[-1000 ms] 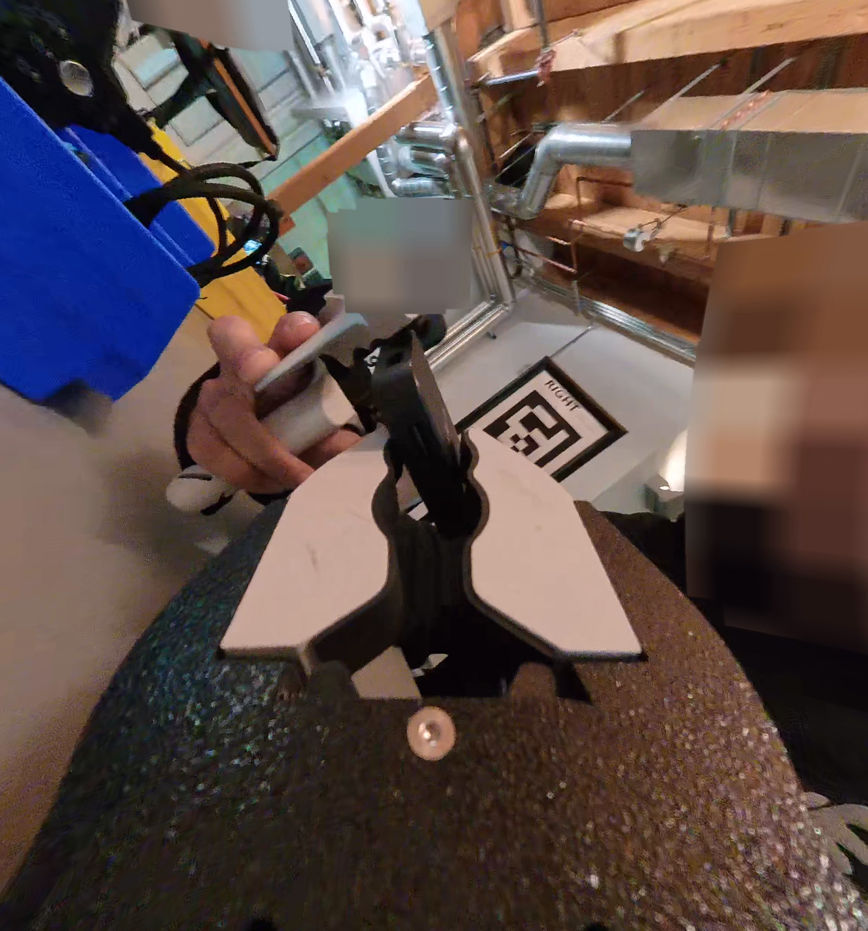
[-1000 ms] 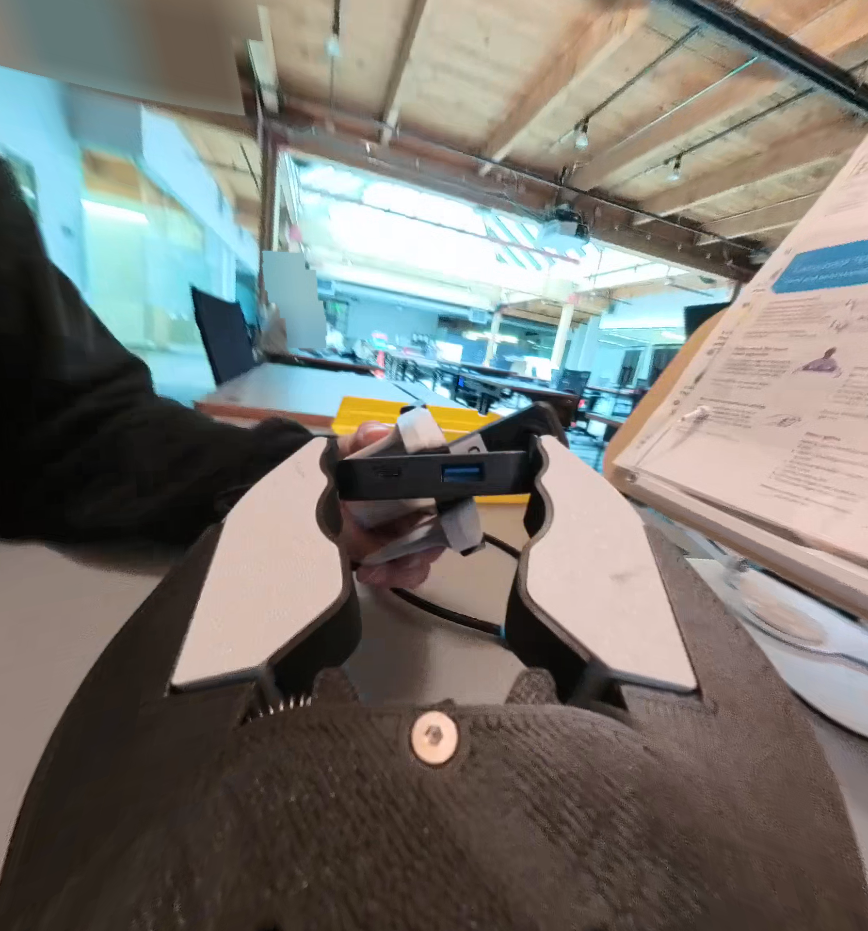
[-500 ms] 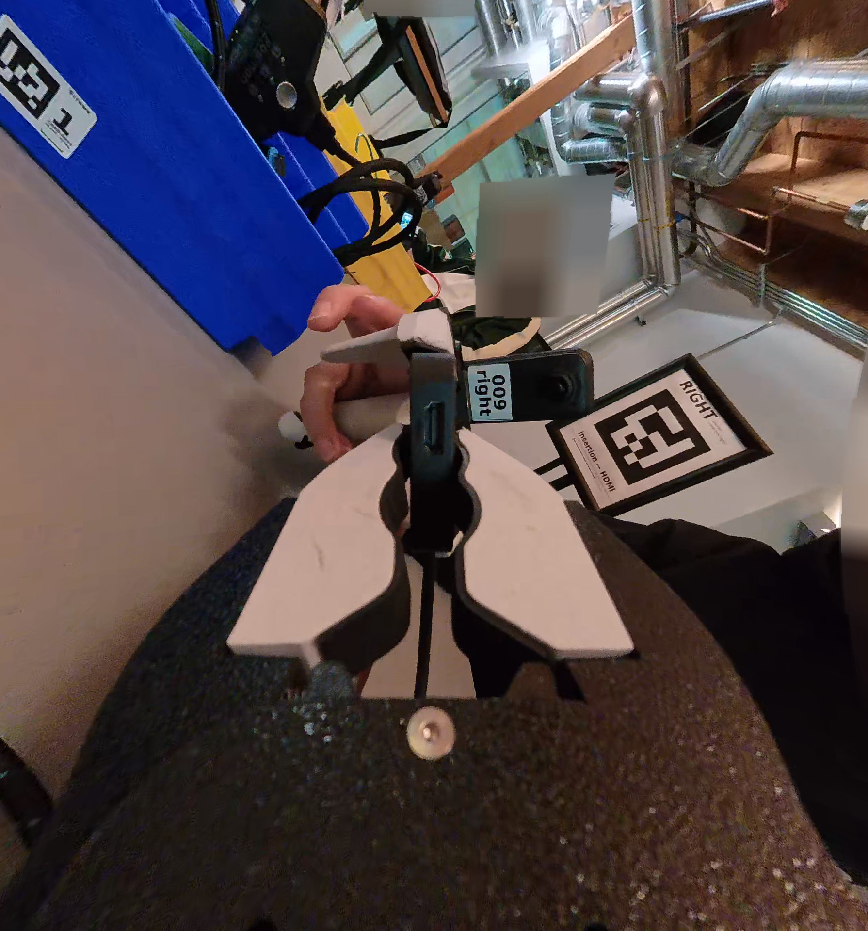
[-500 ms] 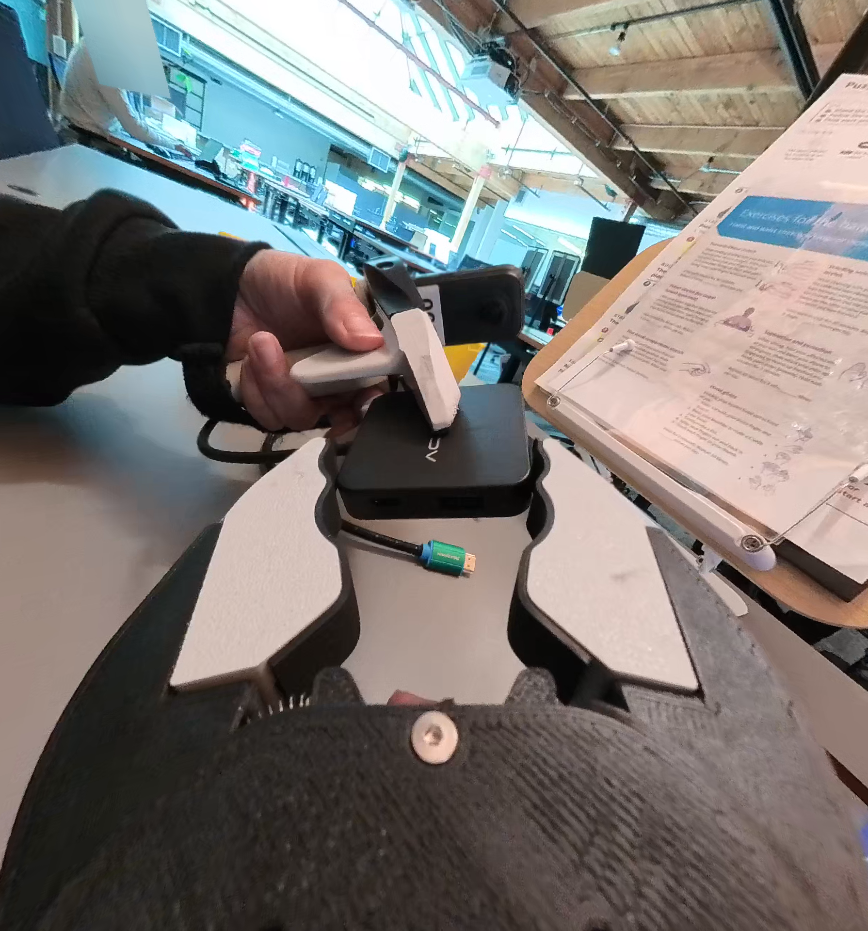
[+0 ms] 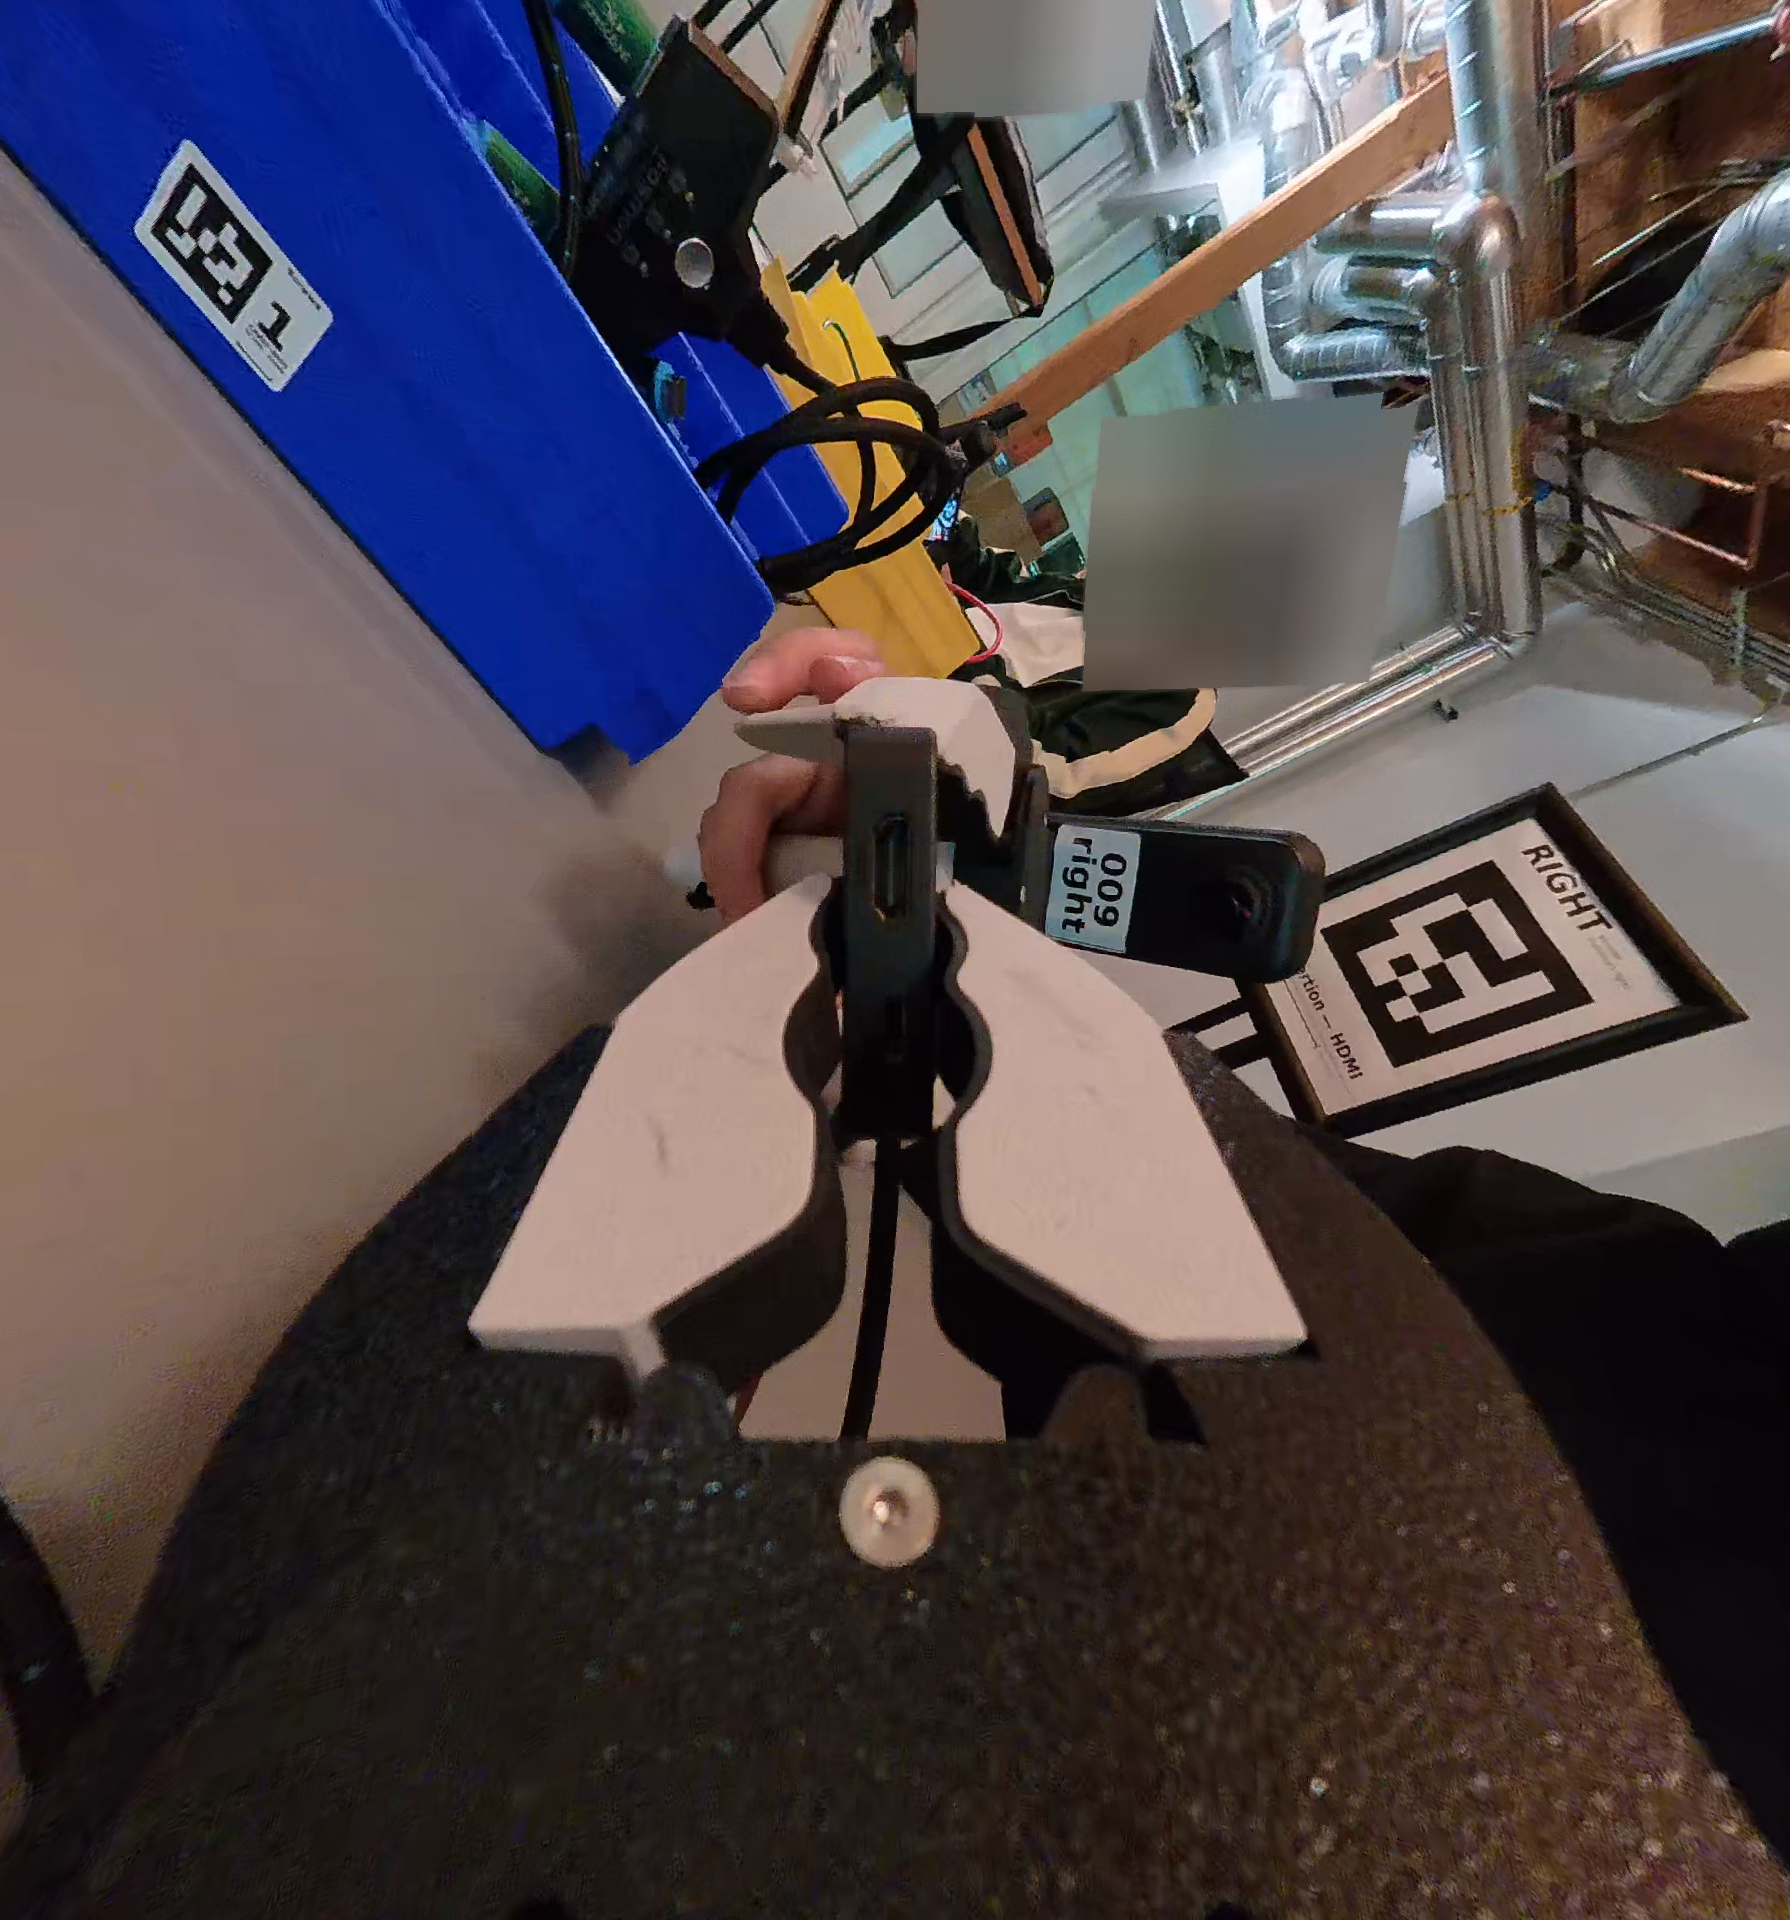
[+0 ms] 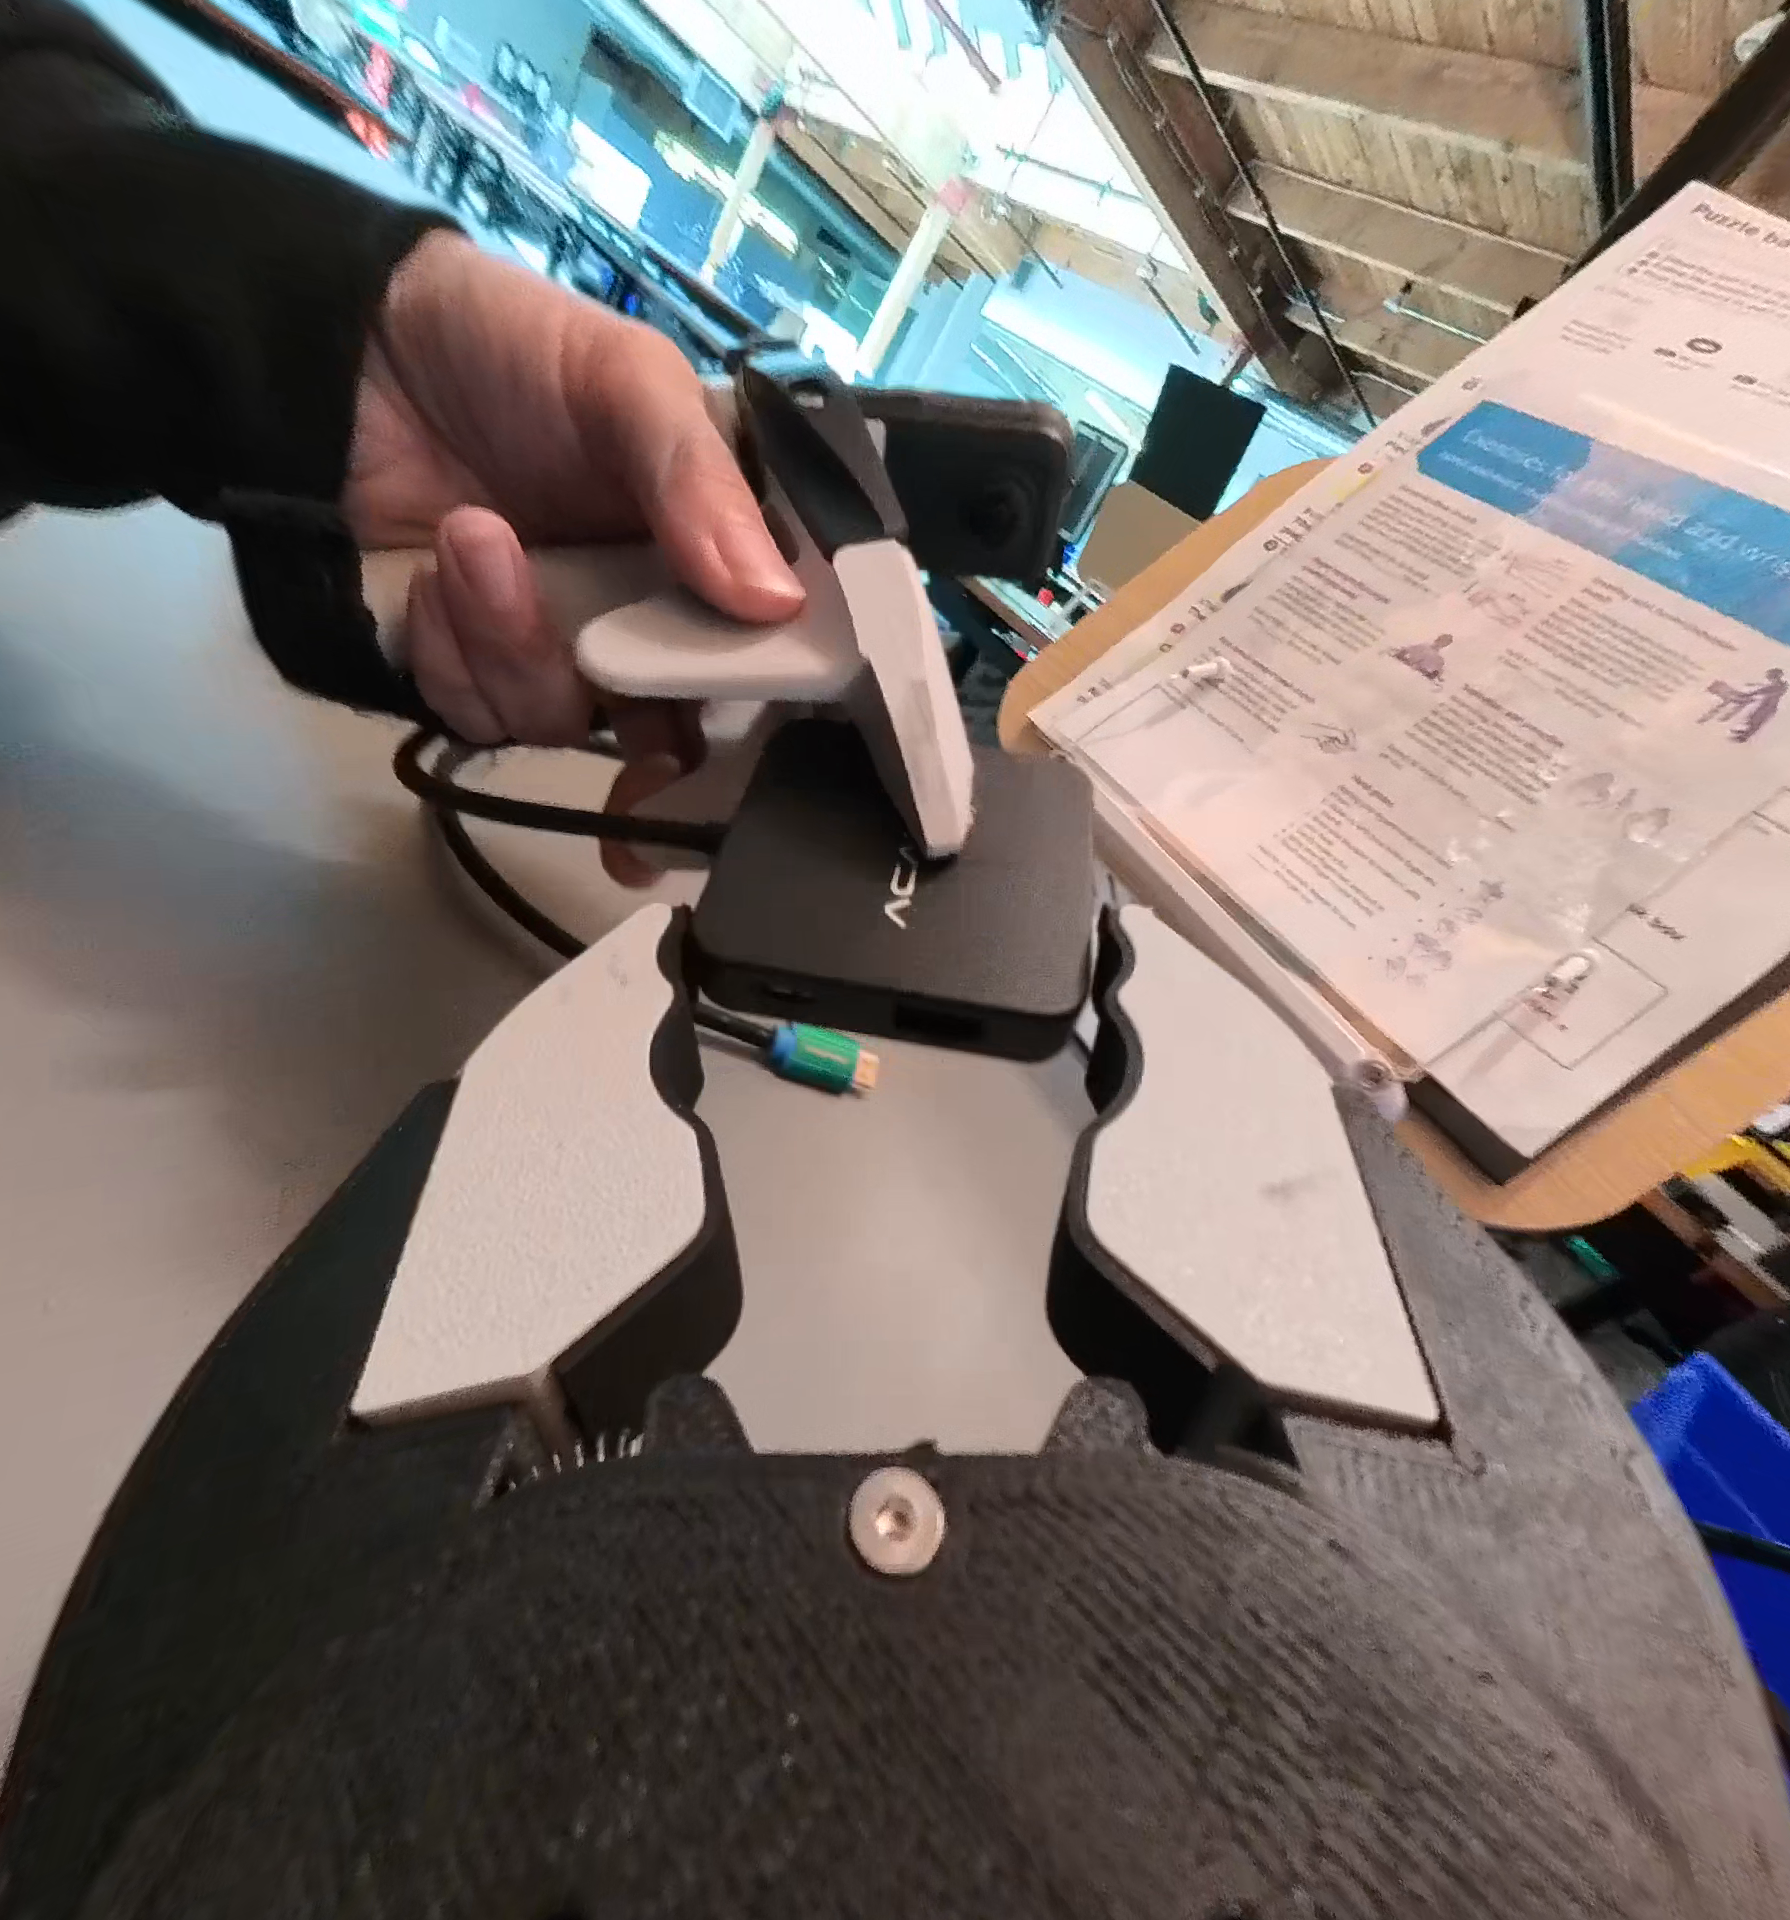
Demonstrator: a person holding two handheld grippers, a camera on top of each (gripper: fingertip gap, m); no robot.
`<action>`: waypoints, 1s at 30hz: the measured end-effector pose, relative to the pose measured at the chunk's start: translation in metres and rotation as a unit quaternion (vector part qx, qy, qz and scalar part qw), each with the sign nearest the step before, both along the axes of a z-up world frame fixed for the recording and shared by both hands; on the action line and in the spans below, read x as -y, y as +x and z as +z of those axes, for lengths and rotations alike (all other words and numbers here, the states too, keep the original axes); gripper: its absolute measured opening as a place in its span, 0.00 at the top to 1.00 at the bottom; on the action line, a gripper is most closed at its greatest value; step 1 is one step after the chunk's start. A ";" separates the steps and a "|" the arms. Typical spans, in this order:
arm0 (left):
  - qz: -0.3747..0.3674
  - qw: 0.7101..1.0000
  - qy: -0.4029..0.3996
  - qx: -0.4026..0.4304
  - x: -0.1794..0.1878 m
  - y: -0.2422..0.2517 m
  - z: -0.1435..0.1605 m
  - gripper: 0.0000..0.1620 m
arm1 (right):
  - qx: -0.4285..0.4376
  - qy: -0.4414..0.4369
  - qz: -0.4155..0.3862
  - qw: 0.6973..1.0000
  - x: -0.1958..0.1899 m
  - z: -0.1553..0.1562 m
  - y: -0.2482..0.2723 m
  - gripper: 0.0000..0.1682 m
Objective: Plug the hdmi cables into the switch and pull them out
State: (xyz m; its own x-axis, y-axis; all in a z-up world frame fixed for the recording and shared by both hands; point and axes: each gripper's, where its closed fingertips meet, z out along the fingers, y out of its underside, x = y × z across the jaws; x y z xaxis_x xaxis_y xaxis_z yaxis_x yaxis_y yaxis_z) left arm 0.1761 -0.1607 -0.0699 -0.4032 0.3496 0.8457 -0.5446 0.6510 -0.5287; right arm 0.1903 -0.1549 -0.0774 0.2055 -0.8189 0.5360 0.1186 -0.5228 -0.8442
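Note:
The black HDMI switch (image 6: 901, 904) sits low over the grey table (image 6: 195, 1039), gripped from two sides. My right gripper (image 6: 896, 935) is shut on it, jaws against its two short sides, with two ports facing me. My left gripper (image 5: 886, 935) is shut across its thin body, seen edge-on (image 5: 886, 966) with one port showing. In the right wrist view the left gripper's finger (image 6: 901, 707) presses the switch's top. A green-collared HDMI plug (image 6: 829, 1065) lies unplugged on the table just below the ports. The switch's own black cable (image 6: 517, 821) loops away left.
A blue bin (image 5: 371, 395) with a tag stands at the left. A framed marker sign (image 5: 1473, 966) stands on the table behind. A slanted board with printed sheets (image 6: 1493, 727) stands right of the switch. Another blue bin (image 6: 1764, 1538) is at the right edge.
Both grippers have brought the switch down from the air to just above the table. The green plug has come into view under it. Both grips are unchanged.

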 end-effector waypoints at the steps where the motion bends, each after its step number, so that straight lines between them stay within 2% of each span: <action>1: 0.010 1.000 0.001 0.009 0.000 0.004 0.001 0.92 | -0.001 -0.005 -0.009 1.000 0.004 0.000 -0.001 0.55; 7: 0.033 0.999 -0.001 0.038 0.001 0.006 0.005 0.92 | 0.006 -0.006 -0.037 0.999 0.003 -0.001 0.008 0.54; 13: 0.058 0.998 0.001 0.020 0.010 0.000 0.004 0.92 | 0.019 0.072 -0.038 0.997 0.010 0.003 0.008 0.55; 21: 0.066 0.998 0.007 0.008 0.013 0.012 -0.005 0.91 | -0.044 0.124 -0.025 0.991 0.009 -0.009 0.017 0.55; 24: 0.073 0.996 -0.047 0.016 0.006 0.023 0.023 0.80 | -0.031 0.169 0.007 0.985 0.013 0.005 0.007 0.55; 25: 0.088 0.993 -0.075 0.036 0.001 0.032 0.036 0.82 | -0.024 0.199 0.021 0.980 0.016 0.014 0.000 0.55; 27: 0.137 0.975 -0.111 0.134 -0.008 0.059 0.046 0.89 | -0.006 0.229 0.041 0.972 0.024 0.026 -0.017 0.55; 28: 0.162 0.958 -0.111 0.207 -0.011 0.074 0.040 0.90 | -0.003 0.236 0.053 0.970 0.027 0.031 -0.024 0.55; 30: 0.175 0.914 -0.071 0.358 -0.014 0.097 0.008 0.89 | 0.006 0.248 0.075 0.966 0.030 0.039 -0.034 0.55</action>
